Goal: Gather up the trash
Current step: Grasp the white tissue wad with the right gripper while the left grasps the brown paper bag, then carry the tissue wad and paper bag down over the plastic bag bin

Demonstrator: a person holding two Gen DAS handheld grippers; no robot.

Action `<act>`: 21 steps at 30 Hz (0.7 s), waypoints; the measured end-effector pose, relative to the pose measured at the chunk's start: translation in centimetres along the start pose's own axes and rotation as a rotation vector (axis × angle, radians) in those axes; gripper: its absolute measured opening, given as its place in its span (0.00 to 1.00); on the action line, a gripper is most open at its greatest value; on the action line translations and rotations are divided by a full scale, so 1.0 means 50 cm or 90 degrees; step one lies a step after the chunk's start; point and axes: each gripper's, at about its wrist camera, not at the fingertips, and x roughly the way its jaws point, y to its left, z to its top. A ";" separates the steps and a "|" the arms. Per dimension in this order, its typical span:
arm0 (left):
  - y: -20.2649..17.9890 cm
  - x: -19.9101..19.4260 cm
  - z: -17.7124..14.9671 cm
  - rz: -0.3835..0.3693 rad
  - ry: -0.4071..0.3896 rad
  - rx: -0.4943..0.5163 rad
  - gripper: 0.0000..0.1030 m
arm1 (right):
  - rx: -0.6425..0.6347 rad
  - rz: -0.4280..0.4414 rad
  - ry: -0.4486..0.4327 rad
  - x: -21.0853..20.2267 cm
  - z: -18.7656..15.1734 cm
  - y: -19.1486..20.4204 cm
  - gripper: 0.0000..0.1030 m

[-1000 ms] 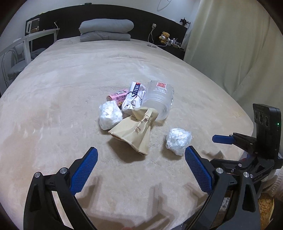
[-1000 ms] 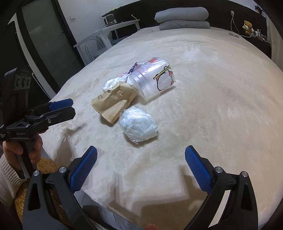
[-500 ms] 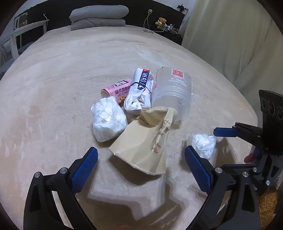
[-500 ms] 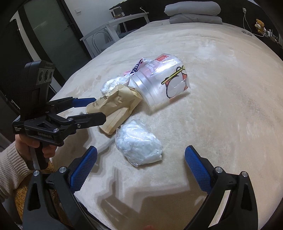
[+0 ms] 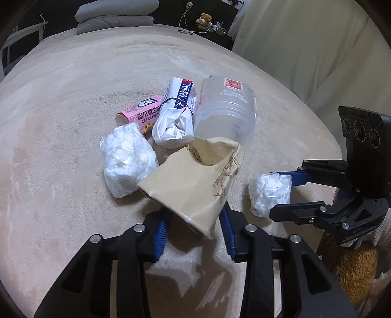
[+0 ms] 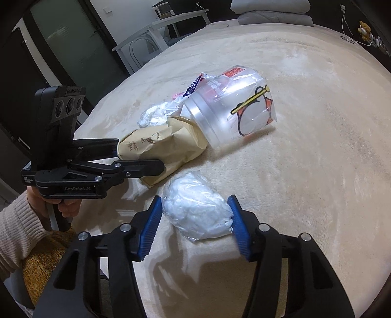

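Note:
A pile of trash lies on the beige bed [image 5: 61, 97]. My left gripper [image 5: 194, 230] is shut on the near end of a tan paper bag [image 5: 193, 181], which also shows in the right wrist view [image 6: 158, 146]. My right gripper [image 6: 196, 220] is closed around a white wad in clear plastic [image 6: 198, 212], its pads touching both sides; that wad shows in the left wrist view [image 5: 268, 190]. A second white wad [image 5: 127, 159], a pink carton [image 5: 141, 115], a white wrapper [image 5: 176, 115] and a clear plastic tub [image 5: 224, 110] lie behind the bag.
Grey pillows [image 5: 114, 14] lie at the head of the bed. A cream curtain [image 5: 305, 49] hangs on the right. A white chair [image 6: 146, 41] stands beside the bed. A woven brown basket [image 5: 352, 269] sits below the bed's near edge.
Both grippers moved forward and closed: the left onto the paper bag's near end, the right around the small white wad. They were open half a second ago.

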 end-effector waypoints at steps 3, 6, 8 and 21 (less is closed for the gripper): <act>-0.011 -0.006 -0.007 0.001 -0.006 0.003 0.25 | -0.002 0.000 -0.005 -0.004 -0.005 0.002 0.52; -0.024 -0.012 -0.012 0.002 -0.011 0.004 0.21 | 0.005 0.002 -0.012 -0.012 -0.009 -0.002 0.52; -0.034 -0.019 -0.019 0.008 -0.017 0.010 0.18 | 0.007 0.003 -0.018 -0.020 -0.013 -0.005 0.52; -0.089 -0.047 -0.054 0.028 -0.050 0.019 0.12 | 0.019 0.006 -0.048 -0.060 -0.038 0.003 0.52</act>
